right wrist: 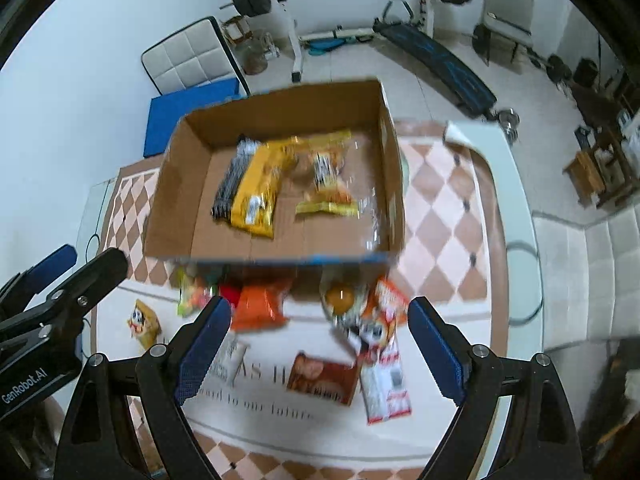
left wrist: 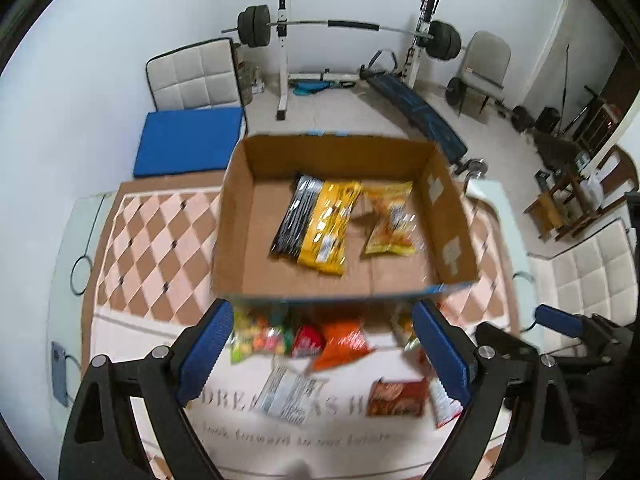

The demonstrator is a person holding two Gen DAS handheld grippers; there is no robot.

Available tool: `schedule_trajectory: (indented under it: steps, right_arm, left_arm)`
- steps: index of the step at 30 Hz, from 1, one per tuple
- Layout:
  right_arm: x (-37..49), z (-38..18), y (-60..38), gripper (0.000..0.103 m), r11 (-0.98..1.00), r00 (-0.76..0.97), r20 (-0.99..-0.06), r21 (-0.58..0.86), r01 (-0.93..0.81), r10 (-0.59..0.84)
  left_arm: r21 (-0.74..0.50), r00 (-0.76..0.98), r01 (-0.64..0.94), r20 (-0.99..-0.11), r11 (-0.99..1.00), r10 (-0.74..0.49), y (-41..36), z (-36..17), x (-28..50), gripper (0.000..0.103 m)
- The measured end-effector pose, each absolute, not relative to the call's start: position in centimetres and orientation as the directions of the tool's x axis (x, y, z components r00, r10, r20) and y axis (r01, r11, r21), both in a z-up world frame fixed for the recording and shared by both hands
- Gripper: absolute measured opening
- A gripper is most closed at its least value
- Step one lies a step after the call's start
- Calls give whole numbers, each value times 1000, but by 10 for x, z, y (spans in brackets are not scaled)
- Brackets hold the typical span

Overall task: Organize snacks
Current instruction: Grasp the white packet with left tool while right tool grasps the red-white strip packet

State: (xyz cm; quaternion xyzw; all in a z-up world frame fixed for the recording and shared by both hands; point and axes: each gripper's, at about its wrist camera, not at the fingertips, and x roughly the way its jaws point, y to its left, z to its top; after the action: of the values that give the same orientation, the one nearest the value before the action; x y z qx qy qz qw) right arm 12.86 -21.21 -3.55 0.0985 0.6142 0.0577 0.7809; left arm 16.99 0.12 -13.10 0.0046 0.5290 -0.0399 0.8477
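Note:
An open cardboard box stands on the table. Inside lie a black-and-yellow snack pack and a yellow clear-window bag. In front of the box, loose snacks lie on the cloth: an orange bag, a brown packet, a red-and-white packet, a colourful candy bag. My left gripper hovers open above them, holding nothing. My right gripper is also open with nothing between its fingers.
A checkered tablecloth covers the glass-edged table. A small yellow packet lies at the left. White padded chairs, a blue mat and a barbell rack stand beyond.

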Motion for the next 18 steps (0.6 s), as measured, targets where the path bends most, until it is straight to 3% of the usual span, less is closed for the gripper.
schedule_trajectory:
  steps: [11,18]
  right_arm:
    - [80,-143,-252,92,951,46,-973,229,209,224]
    - [69,-217,-273,92,944,-71,-975,182,276,209]
  left_arm:
    - [-18,238,-34,-971,999,-9,45,-241,130,92]
    - [36,88,13,-995,999,35,41,-316,128,92]
